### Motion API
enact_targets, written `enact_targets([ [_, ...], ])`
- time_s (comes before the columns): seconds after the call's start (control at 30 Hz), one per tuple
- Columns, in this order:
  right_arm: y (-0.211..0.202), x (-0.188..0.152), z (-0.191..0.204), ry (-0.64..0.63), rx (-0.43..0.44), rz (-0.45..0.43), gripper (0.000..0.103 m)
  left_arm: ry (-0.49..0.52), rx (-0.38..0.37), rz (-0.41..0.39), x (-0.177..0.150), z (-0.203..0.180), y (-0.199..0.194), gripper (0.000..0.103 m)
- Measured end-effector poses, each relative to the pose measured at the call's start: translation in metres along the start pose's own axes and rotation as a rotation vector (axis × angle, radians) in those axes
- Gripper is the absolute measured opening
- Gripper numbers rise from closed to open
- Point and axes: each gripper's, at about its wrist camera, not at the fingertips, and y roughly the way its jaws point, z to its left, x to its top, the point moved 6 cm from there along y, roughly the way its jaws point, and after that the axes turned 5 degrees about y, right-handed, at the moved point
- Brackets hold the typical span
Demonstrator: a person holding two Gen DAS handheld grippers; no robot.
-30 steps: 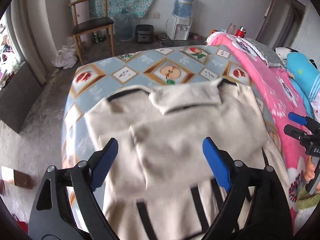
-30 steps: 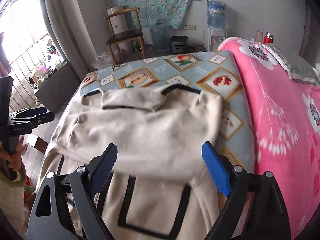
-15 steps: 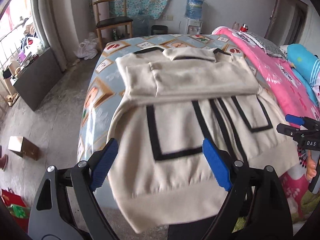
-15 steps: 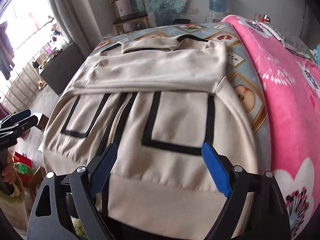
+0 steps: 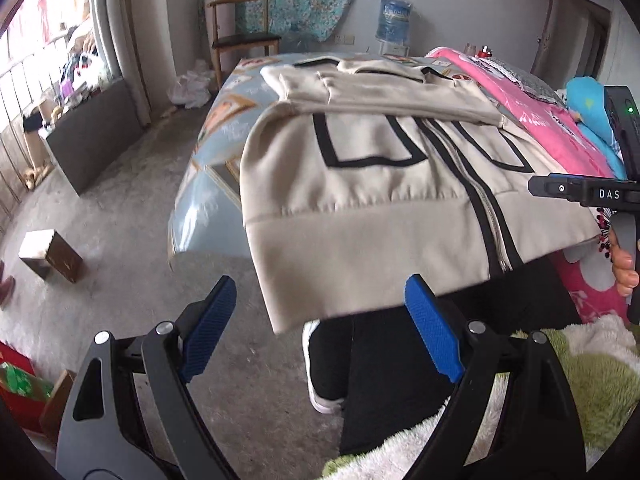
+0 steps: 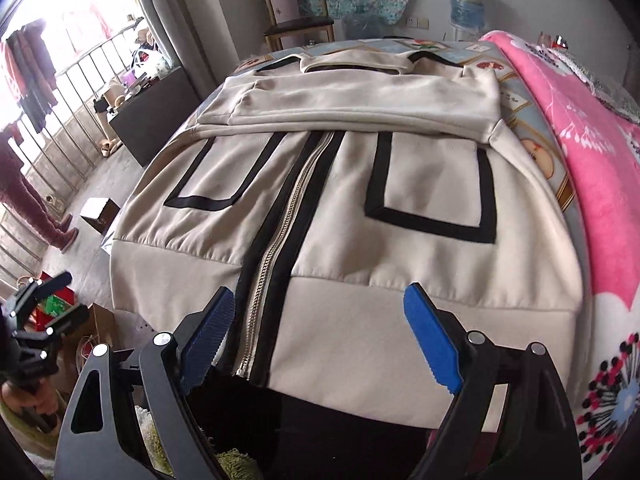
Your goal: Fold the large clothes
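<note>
1. Two grippers hang at the foot of the bed, both empty: the left gripper (image 5: 320, 332) has its blue pads spread wide with only floor and the person's leg between them, and the right gripper (image 6: 318, 336) is spread just as wide, hovering over the hem with nothing pinched.
2. Lying front-up on the fruit-print bedsheet (image 5: 216, 120) is the beige zip-up jacket (image 6: 344, 208), zipper (image 6: 276, 248) closed, its bottom band draped over the bed's near edge beside the pink blanket (image 6: 592, 168).
3. Both sleeves (image 6: 360, 104) appear already folded across the chest, so the sleeve step looks done and the lengthwise fold looks like the step in hand.
4. Next, I'd judge, each gripper must drop to a hem corner, close on the ribbed band (image 5: 360, 256), and carry it up toward the collar evenly so the zipper stays straight.
</note>
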Motion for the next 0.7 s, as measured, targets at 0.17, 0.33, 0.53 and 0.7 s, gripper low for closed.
enact_targets([
  [0.17,0.002,-0.006,-0.001,0.002,0.007,0.003,0.084,-0.104,-0.038,0.020,-0.028,0.016,0.004,0.062],
  [0.33,0.003,-0.005,-0.003,0.011,0.026,-0.004,0.084,-0.263,-0.139,0.015,-0.029,0.038,0.017,0.054],
  [0.53,0.005,-0.003,-0.007,0.024,0.050,-0.013,0.084,-0.336,-0.273,0.078,-0.018,0.056,0.045,0.054],
  [0.7,0.003,0.001,-0.016,0.040,0.051,-0.030,0.084,-0.407,-0.388,0.172,-0.017,0.069,0.081,0.054],
])
